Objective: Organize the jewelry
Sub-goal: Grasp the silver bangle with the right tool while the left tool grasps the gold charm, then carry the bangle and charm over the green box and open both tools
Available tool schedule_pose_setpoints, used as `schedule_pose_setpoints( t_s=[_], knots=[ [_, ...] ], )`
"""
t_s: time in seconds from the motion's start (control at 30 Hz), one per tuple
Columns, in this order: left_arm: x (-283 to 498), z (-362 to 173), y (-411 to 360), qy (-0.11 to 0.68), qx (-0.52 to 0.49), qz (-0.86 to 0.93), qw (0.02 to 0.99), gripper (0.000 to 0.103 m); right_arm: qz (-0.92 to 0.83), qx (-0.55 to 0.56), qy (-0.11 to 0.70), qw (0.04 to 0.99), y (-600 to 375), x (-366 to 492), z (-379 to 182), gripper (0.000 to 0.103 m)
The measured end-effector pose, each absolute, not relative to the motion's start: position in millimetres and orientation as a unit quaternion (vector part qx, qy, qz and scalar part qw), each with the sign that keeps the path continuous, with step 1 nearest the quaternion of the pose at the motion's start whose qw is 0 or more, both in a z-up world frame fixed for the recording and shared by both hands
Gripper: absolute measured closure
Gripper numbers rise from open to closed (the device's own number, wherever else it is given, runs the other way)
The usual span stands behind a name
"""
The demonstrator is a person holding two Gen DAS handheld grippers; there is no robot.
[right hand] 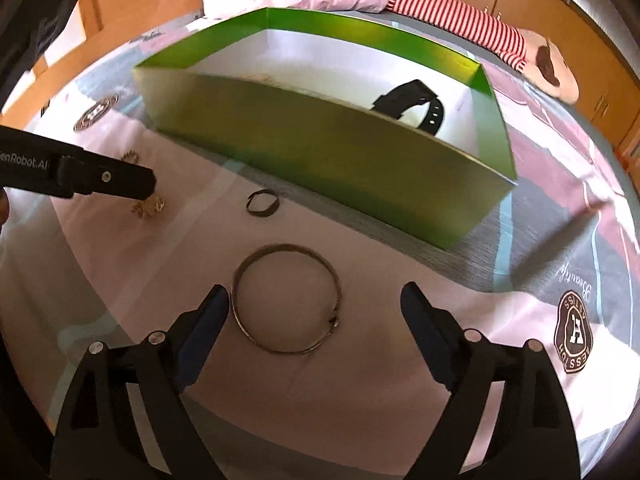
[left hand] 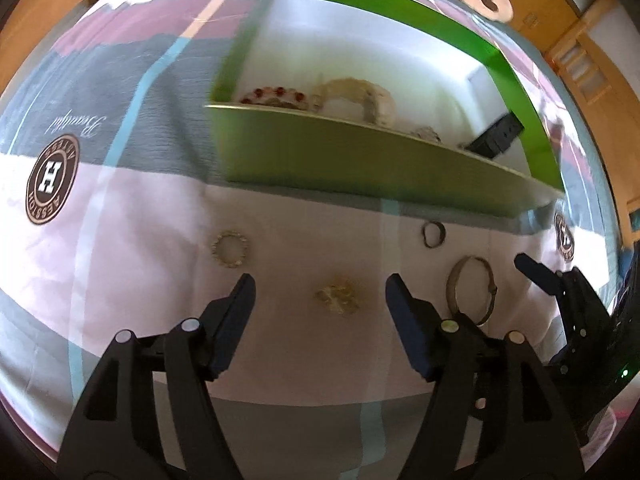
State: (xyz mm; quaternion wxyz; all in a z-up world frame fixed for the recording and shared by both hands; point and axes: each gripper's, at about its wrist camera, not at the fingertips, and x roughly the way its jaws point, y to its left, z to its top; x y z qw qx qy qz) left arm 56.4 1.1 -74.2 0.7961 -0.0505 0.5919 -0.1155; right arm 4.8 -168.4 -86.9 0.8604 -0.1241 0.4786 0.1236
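Spread underneath everything: a patchwork bedsheet (right hand: 400, 280) in pink, grey and white with round brown logos. Sitting on it toward the far side, a green box (left hand: 360, 164) with a white inside, already partly filled: a black watch (right hand: 412, 106) at the right end, a white beaded bracelet (left hand: 360, 96) and a red-and-white bracelet (left hand: 276, 96) at the left, plus some smaller piece against the near wall, too blurred to name. Lying loose on the sheet in front of the box, four pieces not yet put away. Largest of them, a thin metal bangle (right hand: 286, 298), flat just ahead of the right gripper (right hand: 316, 308), whose jaws stand wide apart, nothing held, the left fingertip just beside the bangle's rim. Next, a beaded ring-shaped bracelet (left hand: 230, 249) off to the left, well apart from both tools. Then a small gold tangle (left hand: 338, 295), perhaps a chain or brooch, lying between the spread jaws of the left gripper (left hand: 320, 292), also wide and empty. Smallest, a dark band ring (right hand: 262, 202) close to the box's near wall. Judging by the count, roughly halfway through: about four items boxed, four left. Likely in hand now, a double pick-up, bangle on the right and gold tangle on the left, both poised but neither yet pinched.
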Motion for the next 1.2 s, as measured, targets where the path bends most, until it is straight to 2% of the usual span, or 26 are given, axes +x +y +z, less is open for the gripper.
schedule_pose_setpoints(
  t_s=[0.07, 0.13, 0.17, 0.2, 0.27, 0.3, 0.33, 0.57, 0.93, 1.2],
  knots=[
    [55, -75, -4, 0.59, -0.041, -0.12, 0.798, 0.037, 0.127, -0.128, 0.481, 0.858, -165, 5, -90, 0.016],
    [54, -79, -11, 0.592, -0.039, -0.133, 0.794, 0.05, 0.136, -0.117, 0.485, 0.856, -165, 6, -91, 0.02],
    [54, -81, -13, 0.595, -0.04, -0.14, 0.791, 0.064, 0.142, -0.109, 0.49, 0.853, -165, 7, -92, 0.025],
    [54, -84, -16, 0.599, -0.04, -0.144, 0.786, 0.067, 0.147, -0.103, 0.493, 0.852, -167, 8, -91, 0.027],
    [53, -88, -19, 0.598, -0.032, -0.14, 0.789, 0.067, 0.153, -0.094, 0.496, 0.849, -168, 8, -91, 0.034],
    [52, -88, -21, 0.596, -0.028, -0.139, 0.791, 0.067, 0.155, -0.094, 0.496, 0.849, -168, 7, -90, 0.042],
    [51, -88, -21, 0.595, -0.027, -0.139, 0.791, 0.067, 0.155, -0.096, 0.495, 0.85, -167, 7, -89, 0.044],
    [52, -85, -17, 0.592, -0.025, -0.134, 0.794, 0.087, 0.164, -0.085, 0.493, 0.85, -166, 2, -83, 0.045],
    [55, -70, -4, 0.581, -0.05, -0.135, 0.801, 0.089, 0.146, -0.056, 0.495, 0.855, -180, 7, -76, 0.045],
    [51, -81, -16, 0.594, -0.027, -0.139, 0.792, 0.076, 0.147, -0.058, 0.502, 0.85, -180, 7, -80, 0.045]
  ],
)
